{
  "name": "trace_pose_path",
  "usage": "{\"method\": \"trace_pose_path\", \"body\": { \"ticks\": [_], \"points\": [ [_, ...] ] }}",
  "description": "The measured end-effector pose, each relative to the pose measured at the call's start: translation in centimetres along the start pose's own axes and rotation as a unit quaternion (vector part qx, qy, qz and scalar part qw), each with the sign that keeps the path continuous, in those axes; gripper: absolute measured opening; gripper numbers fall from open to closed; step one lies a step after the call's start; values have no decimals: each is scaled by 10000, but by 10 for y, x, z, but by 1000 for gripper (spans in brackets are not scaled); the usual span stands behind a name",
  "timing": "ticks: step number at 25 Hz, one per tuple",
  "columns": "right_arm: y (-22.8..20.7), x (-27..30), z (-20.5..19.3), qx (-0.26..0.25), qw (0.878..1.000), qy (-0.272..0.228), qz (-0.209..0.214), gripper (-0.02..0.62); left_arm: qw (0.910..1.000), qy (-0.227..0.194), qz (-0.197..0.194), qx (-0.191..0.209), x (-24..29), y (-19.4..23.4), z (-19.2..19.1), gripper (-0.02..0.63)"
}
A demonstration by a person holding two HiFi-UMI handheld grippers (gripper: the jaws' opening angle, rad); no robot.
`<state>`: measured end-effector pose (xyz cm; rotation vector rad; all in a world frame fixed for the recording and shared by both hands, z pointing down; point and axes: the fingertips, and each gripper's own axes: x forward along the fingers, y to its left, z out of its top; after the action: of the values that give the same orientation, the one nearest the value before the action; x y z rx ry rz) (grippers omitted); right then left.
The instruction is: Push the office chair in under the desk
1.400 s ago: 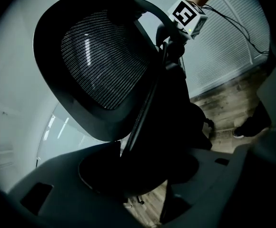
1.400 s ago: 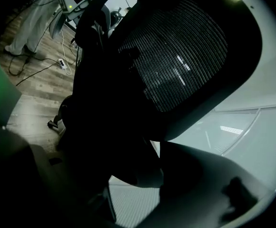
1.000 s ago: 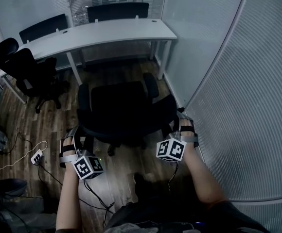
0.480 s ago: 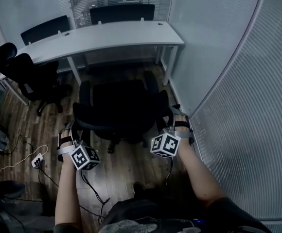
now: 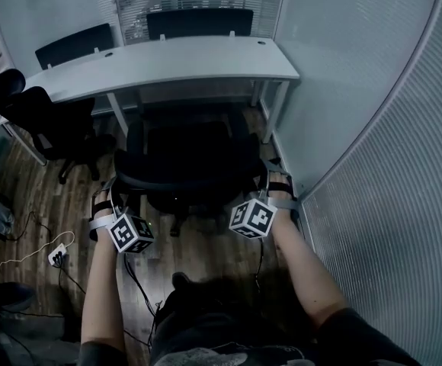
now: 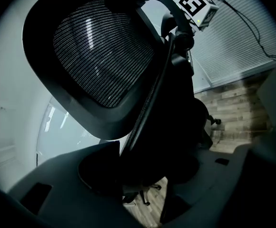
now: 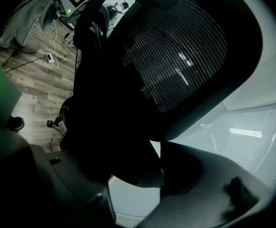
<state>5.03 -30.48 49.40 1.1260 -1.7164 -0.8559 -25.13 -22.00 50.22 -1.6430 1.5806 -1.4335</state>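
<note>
A frosted glass partition (image 5: 381,166) closes the room's right side, and wood flooring (image 5: 206,254) runs beneath a long white desk (image 5: 168,56). The black office chair (image 5: 190,158) stands squarely before that desk, its backrest toward us, its seat front about level with the desk's near edge and most of it out on the open floor. A second black chair (image 5: 46,117) sits apart to the left.

We hold the backrest from both sides. The left gripper (image 5: 108,197) has its jaws pinched on the left edge of the mesh back, and the right gripper (image 5: 270,185) grips the right edge the same way; both gripper views show the dark frame filling the gap between the jaws.

We judge the push about half done. The right armrest (image 5: 240,132) passes near the desk's right leg (image 5: 278,109), so an uneven shove could swing the chair on its casters and jam the arm against the leg. The arms might also catch the desktop edge if they ride too high. A power strip (image 5: 57,255) and its cables lie near our feet, a tripping risk as we step forward.

No bin, box or drawer shows anywhere in the frames.
</note>
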Motion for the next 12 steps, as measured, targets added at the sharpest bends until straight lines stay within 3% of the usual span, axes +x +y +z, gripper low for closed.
{"method": "trace_pose_path", "body": {
  "ticks": [12],
  "points": [
    [-26,119,35,21,9999,59,-82,272,9996,-259,122,31,122,55,1,245]
  ]
}}
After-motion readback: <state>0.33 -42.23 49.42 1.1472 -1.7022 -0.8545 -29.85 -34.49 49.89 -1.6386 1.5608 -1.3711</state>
